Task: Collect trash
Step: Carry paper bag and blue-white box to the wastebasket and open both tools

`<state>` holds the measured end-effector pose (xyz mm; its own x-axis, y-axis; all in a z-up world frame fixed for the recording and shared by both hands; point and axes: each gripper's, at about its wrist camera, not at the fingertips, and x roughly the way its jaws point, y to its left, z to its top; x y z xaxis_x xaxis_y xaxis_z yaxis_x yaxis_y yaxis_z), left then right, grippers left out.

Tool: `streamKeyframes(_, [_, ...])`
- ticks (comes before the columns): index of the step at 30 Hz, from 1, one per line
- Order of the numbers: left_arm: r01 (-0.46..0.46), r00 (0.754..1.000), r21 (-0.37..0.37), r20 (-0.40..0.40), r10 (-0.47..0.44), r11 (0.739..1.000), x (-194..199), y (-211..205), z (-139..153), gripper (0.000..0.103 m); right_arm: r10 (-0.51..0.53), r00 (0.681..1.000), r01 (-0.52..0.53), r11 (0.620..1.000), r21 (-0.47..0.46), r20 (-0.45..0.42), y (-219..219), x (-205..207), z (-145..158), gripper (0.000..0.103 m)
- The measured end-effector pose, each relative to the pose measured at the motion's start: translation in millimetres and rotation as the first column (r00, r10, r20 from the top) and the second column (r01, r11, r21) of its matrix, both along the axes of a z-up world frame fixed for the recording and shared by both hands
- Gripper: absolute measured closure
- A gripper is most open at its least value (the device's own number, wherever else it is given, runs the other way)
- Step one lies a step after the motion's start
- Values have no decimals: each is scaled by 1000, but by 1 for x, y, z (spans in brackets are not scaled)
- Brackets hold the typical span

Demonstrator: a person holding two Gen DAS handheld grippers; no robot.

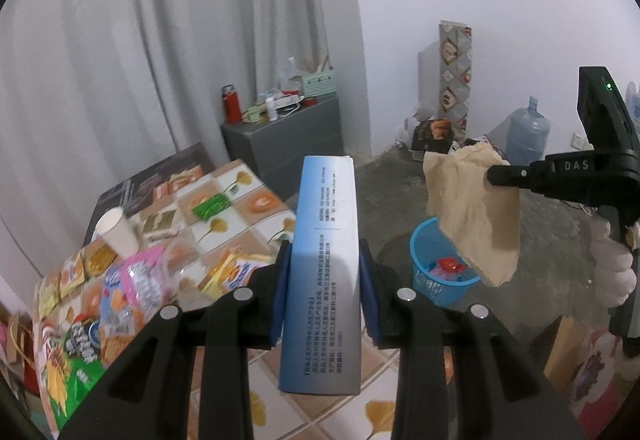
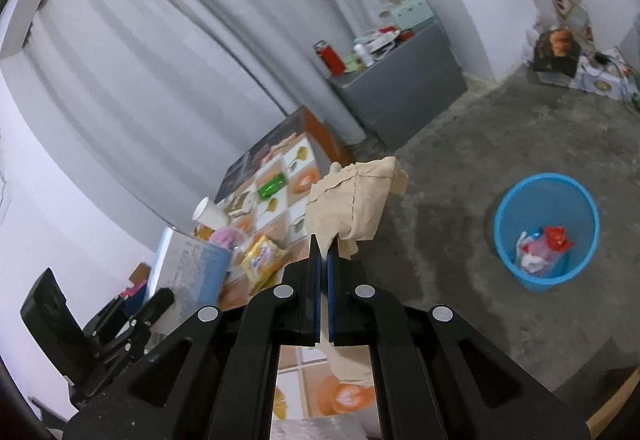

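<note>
My left gripper (image 1: pixel 324 260) is shut on a tall blue and white carton (image 1: pixel 322 272) and holds it upright above the table edge. The carton also shows in the right wrist view (image 2: pixel 196 272). My right gripper (image 2: pixel 323 244) is shut on a crumpled brown paper bag (image 2: pixel 352 199) and holds it in the air. In the left wrist view the bag (image 1: pixel 476 215) hangs from the right gripper (image 1: pixel 494 175) just above the blue trash basket (image 1: pixel 440 264). The basket (image 2: pixel 546 228) stands on the floor with red and white wrappers inside.
The table with a flower-pattern cloth (image 1: pixel 240 215) carries a white paper cup (image 1: pixel 118 232), a green packet (image 1: pixel 212 205), a yellow packet (image 2: pixel 262 254) and several snack bags (image 1: pixel 120 292). A grey cabinet (image 1: pixel 288 143) stands by the curtain. A water jug (image 1: pixel 528 131) sits on the concrete floor.
</note>
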<state>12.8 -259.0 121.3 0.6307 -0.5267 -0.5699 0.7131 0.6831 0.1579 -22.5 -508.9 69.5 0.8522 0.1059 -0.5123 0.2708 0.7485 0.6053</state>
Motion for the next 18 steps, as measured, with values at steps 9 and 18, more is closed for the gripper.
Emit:
streamKeyframes(9, [69,997,45,22,-70,997,-3,-48,-6,72,-74,997,75,997,37,-10,-31,-18,-17,102])
streamKeyframes(18, [146,989,84,7,-147,986,-2,-96,-19,72,-157,987,159,984,77,-37,-66,-38,-38,102])
